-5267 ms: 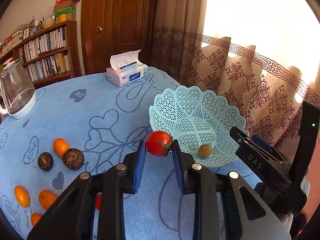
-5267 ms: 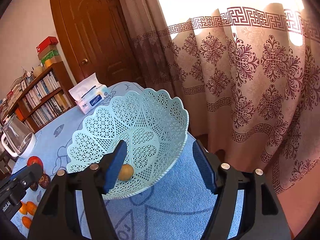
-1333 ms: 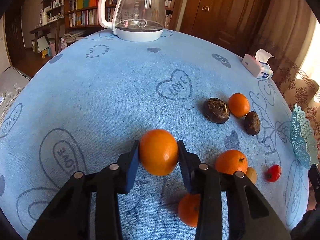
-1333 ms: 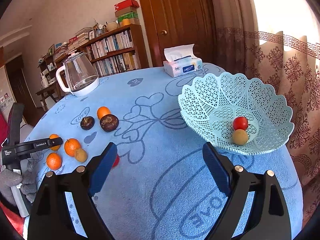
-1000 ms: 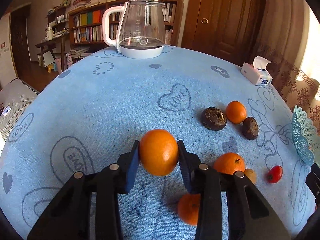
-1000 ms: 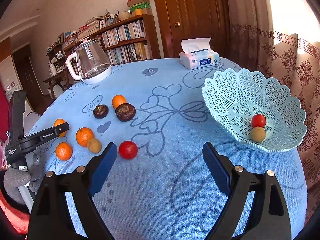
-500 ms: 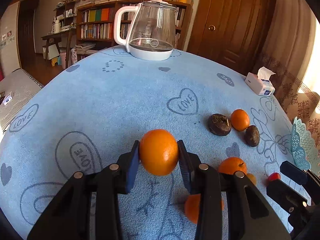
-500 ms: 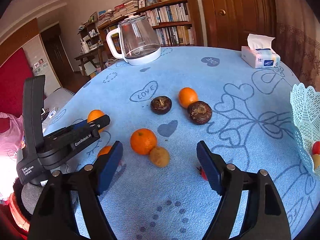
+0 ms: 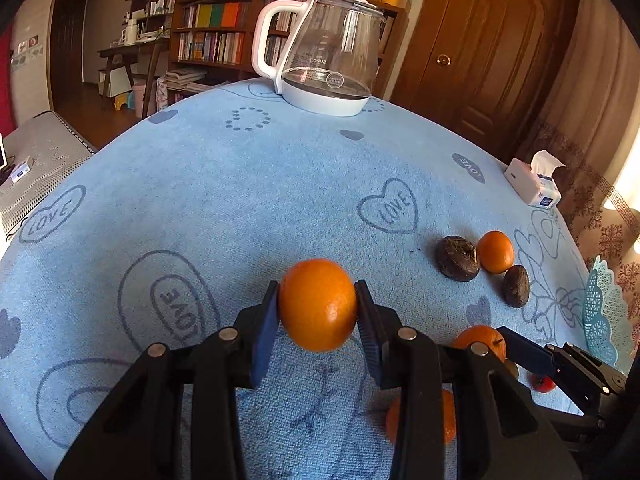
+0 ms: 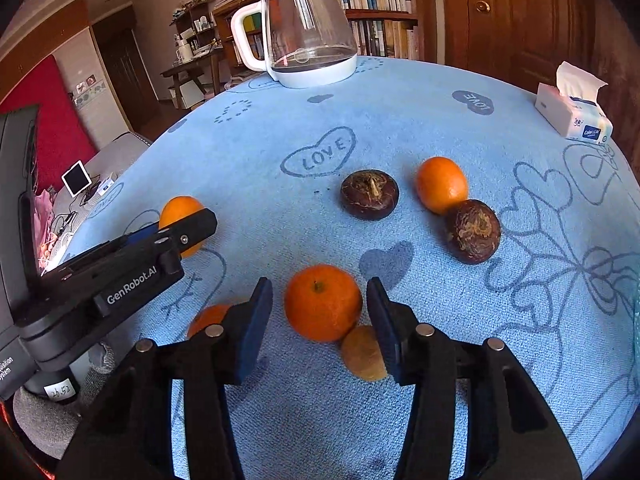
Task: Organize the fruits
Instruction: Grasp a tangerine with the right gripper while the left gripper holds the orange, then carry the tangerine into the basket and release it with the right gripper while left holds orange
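Between the right hand-held gripper [image 10: 319,320] pads — tangerine [image 10: 322,302], jaws closing, untouched, left hand-held gripper [image 9: 317,312] clamping orange [image 9: 317,304]

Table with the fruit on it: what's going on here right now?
A person is sorting fruit with two handheld grippers. The left gripper is clamped on an orange, held above the blue tablecloth. The right gripper has just been closing around a second orange that sits on the cloth; its pads are not yet touching it. A small brown fruit rests against that orange. More fruit lies nearby, and the basket waits at the table's edge.
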A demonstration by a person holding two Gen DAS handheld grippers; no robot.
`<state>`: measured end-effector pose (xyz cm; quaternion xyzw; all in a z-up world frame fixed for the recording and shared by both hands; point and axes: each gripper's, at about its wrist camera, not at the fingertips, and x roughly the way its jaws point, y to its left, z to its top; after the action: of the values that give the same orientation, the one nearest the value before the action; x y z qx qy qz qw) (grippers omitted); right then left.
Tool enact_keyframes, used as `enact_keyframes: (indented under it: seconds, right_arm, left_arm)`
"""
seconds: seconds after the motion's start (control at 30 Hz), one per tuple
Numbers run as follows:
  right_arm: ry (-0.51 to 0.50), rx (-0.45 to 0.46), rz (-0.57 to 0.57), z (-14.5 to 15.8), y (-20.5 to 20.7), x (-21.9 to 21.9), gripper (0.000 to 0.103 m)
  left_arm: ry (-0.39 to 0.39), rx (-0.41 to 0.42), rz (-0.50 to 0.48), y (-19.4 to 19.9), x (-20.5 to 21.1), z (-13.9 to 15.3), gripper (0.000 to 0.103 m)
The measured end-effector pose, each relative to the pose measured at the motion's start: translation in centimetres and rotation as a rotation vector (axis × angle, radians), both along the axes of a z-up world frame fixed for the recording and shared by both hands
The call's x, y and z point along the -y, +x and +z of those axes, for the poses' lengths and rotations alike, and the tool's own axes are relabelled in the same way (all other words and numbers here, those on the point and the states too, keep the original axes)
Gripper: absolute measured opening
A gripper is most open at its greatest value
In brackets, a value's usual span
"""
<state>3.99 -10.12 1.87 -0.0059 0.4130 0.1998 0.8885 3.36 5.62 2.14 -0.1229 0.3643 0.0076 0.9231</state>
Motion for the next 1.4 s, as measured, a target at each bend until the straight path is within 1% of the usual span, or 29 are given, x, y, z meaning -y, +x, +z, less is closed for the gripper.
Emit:
enact_keyframes:
  seconds: [0.07, 0.17, 0.27, 0.43, 0.77, 1.03, 1.4]
  right_arm:
    - [-0.019, -0.002, -0.004, -0.2, 0.3, -0.1, 0.044]
    - [-0.022, -0.006, 0.004, -0.2, 0.4, -0.2, 0.041]
    - [-0.037, 0.005, 0.003, -0.2, 0.2, -0.4, 0.041]
    - [0.002, 0.018, -0.028, 0.4, -0.3, 0.4, 0.041]
    - [0.075, 0.070, -0.129, 2.8, -1.3, 3.8, 0.041]
    - [0.101, 0.124, -0.250, 5.1, -2.2, 8.4, 0.041]
    - [0.103, 0.166, -0.461, 6.8, -3.8, 16.7, 0.041]
  left_arm:
    - [-0.002, -0.002, 0.002, 0.0, -0.1, 0.0, 0.037]
    - [-0.003, -0.007, 0.000, 0.1, -0.1, -0.1, 0.037]
    - [-0.003, -0.007, -0.002, 0.1, -0.1, -0.1, 0.037]
    - [0.001, -0.005, -0.004, 0.0, 0.0, -0.1, 0.037]
    - [0.024, 0.015, -0.012, -0.2, 0.4, 0.2, 0.037]
    - [0.025, 0.014, -0.016, -0.2, 0.5, 0.2, 0.037]
    - [0.025, 0.013, -0.017, -0.2, 0.5, 0.2, 0.037]
